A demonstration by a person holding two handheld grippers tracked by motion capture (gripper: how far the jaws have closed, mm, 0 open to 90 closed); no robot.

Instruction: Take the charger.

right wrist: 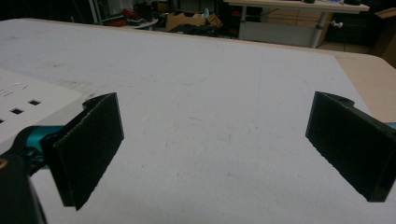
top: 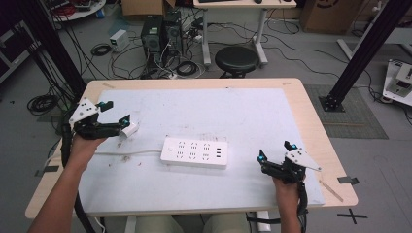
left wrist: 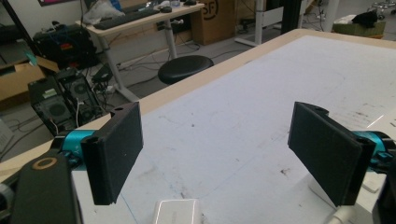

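Note:
A white power strip [top: 194,152] lies flat in the middle of the pale mat [top: 233,111], its cord [top: 126,153] running left. A small white plug [top: 129,129] rests on the mat just by my left gripper [top: 116,112], which is open. In the left gripper view the plug [left wrist: 177,212] sits low between the spread jaws of the left gripper [left wrist: 217,140], not gripped. My right gripper [top: 276,151] hovers open near the front right of the mat, right of the strip. In the right gripper view the strip [right wrist: 28,100] lies left of the right gripper [right wrist: 215,130].
The mat covers most of a wooden table [top: 311,111]. A black stool [top: 236,58] and computer towers [top: 158,33] with loose cables stand on the floor beyond the far edge. Black frame posts [top: 359,48] rise at both sides.

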